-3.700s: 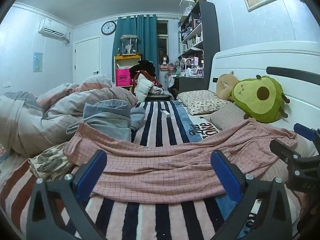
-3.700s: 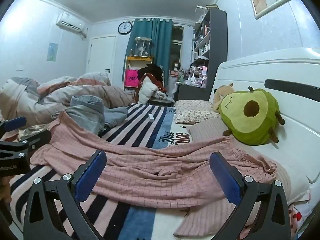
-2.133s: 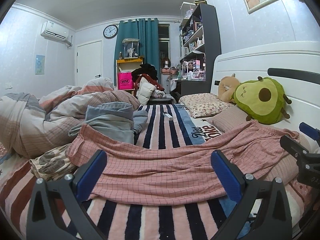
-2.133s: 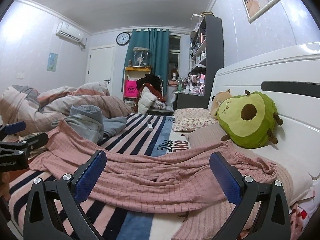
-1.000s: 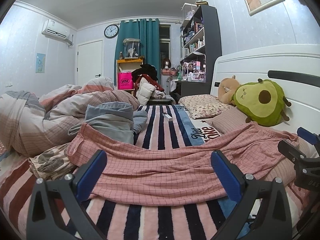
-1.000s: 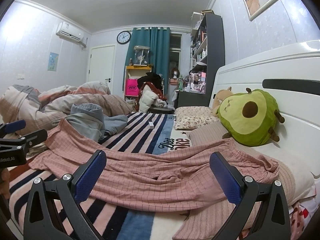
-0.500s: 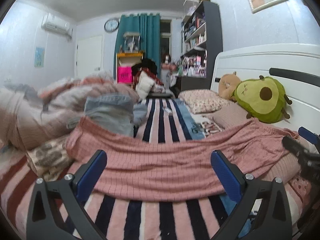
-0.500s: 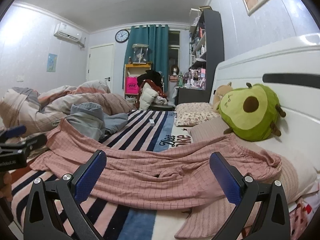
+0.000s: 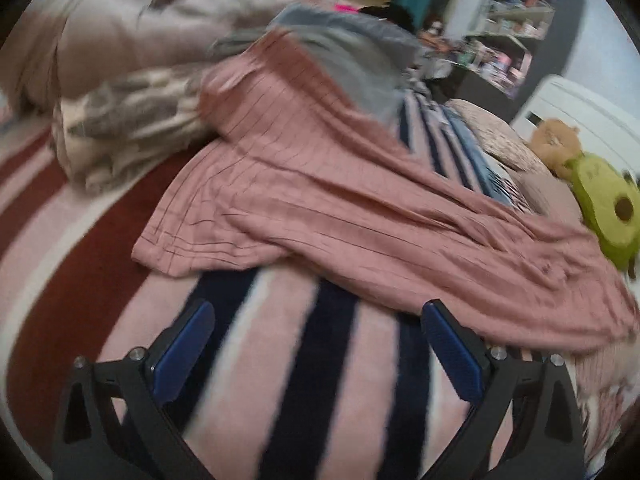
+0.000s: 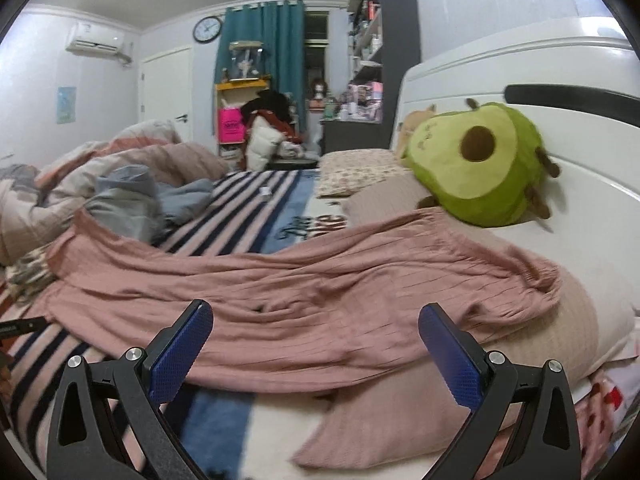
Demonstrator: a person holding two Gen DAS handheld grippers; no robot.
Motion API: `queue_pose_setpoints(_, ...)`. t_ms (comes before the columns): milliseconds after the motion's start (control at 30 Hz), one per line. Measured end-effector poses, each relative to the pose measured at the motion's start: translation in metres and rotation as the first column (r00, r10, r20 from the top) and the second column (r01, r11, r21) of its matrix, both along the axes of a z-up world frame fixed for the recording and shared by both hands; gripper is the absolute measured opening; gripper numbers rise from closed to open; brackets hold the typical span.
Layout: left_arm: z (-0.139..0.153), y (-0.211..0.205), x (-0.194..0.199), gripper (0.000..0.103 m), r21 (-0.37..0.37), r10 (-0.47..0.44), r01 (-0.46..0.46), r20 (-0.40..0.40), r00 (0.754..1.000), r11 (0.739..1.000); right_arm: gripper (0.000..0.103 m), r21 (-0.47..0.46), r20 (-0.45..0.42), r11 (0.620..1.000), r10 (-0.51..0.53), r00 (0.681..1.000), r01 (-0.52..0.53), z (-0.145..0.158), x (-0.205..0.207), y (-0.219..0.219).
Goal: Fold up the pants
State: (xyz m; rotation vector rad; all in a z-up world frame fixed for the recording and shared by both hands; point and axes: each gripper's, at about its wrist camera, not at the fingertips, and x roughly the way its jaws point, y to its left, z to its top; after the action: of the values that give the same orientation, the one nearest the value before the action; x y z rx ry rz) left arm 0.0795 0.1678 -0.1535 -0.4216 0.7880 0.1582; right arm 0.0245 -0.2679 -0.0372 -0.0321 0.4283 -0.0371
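The left tool [image 9: 316, 340], jaws wide apart and empty, has just swung down and leftward toward the hem end of the pink checked cotton pants [image 9: 320, 184] spread across the striped bed blanket [image 9: 280, 380], likely preparing a first grasp; the right tool [image 10: 316, 340] stays level, also spread apart over the waistband side.

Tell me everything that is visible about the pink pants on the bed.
The pink pants are of thin, soft-looking fabric with a fine dark check. They lie unfolded and wrinkled across the striped blanket. The gathered waistband end rests on a beige pillow, below the avocado plush. The leg ends lie near a patterned cloth, and one leg climbs onto grey clothing. Neither the left gripper nor the right gripper, both open, touches them.
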Motion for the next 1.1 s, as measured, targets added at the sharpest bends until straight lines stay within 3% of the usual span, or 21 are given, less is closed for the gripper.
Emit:
queue_pose_setpoints(167, -0.019, 0.025, 0.031, 0.102, -0.133, 0.025, -0.029, -0.028, 0.999, 0.991, 0.102, 0.008, -0.047, 0.993, -0.116, 0.992, 0.116, 0.003, 0.012, -0.056)
queue_pose_setpoints(300, -0.021, 0.029, 0.049, 0.102, -0.129, 0.026, -0.030, -0.032, 0.999, 0.991, 0.102, 0.013, -0.114, 0.980, -0.195, 0.974, 0.197, -0.009, 0.023, -0.104)
queue_pose_setpoints(467, -0.020, 0.041, 0.076, 0.101, -0.193, 0.058, -0.060, -0.016, 0.998, 0.979, 0.102, 0.148, -0.186, 0.969, -0.167, 0.968, 0.196, -0.022, 0.038, -0.149)
queue_pose_setpoints(567, -0.019, 0.045, 0.088, 0.089, -0.190, 0.070, -0.072, -0.019, 0.997, 0.979, 0.096, 0.182, -0.209, 0.963, -0.162, 0.964, 0.201, -0.027, 0.051, -0.160)
queue_pose_setpoints(633, -0.017, 0.046, 0.093, 0.072, -0.161, 0.097, -0.102, -0.041, 0.994, 0.982, 0.085, 0.143, -0.197, 0.967, -0.181, 0.964, 0.211, -0.025, 0.059, -0.159)
queue_pose_setpoints(667, -0.016, 0.046, 0.094, 0.058, -0.156, 0.102, -0.107, -0.042, 0.994, 0.982, 0.080, 0.129, -0.191, 0.969, -0.186, 0.964, 0.213, -0.024, 0.064, -0.158)
queue_pose_setpoints(700, -0.014, 0.047, 0.095, 0.038, -0.160, 0.102, -0.108, -0.046, 0.994, 0.981, 0.065, 0.130, -0.188, 0.969, -0.186, 0.964, 0.212, -0.023, 0.067, -0.158)
queue_pose_setpoints(733, -0.013, 0.047, 0.096, 0.028, -0.170, 0.099, -0.106, -0.049, 0.994, 0.980, 0.047, 0.134, -0.188, 0.968, -0.185, 0.965, 0.211, -0.023, 0.070, -0.158)
queue_pose_setpoints(800, -0.008, 0.050, 0.092, 0.008, -0.177, 0.095, -0.097, -0.022, 0.995, 0.979, 0.022, 0.133, -0.201, 0.969, -0.181, 0.963, 0.210, -0.023, 0.076, -0.156)
queue_pose_setpoints(833, 0.000, 0.052, 0.087, 0.005, -0.163, 0.102, -0.101, -0.001, 0.995, 0.981, 0.013, 0.134, -0.209, 0.968, -0.180, 0.961, 0.211, -0.023, 0.078, -0.153)
queue_pose_setpoints(900, 0.009, 0.055, 0.076, 0.004, -0.140, 0.104, -0.100, 0.022, 0.994, 0.985, 0.007, 0.178, -0.208, 0.968, -0.140, 0.968, 0.178, -0.017, 0.074, -0.150)
queue_pose_setpoints(1100, 0.034, 0.065, 0.067, 0.003, -0.087, 0.088, -0.083, 0.055, 0.995, 0.993, 0.005, 0.202, -0.201, 0.977, -0.031, 0.979, 0.072, 0.016, 0.079, -0.138)
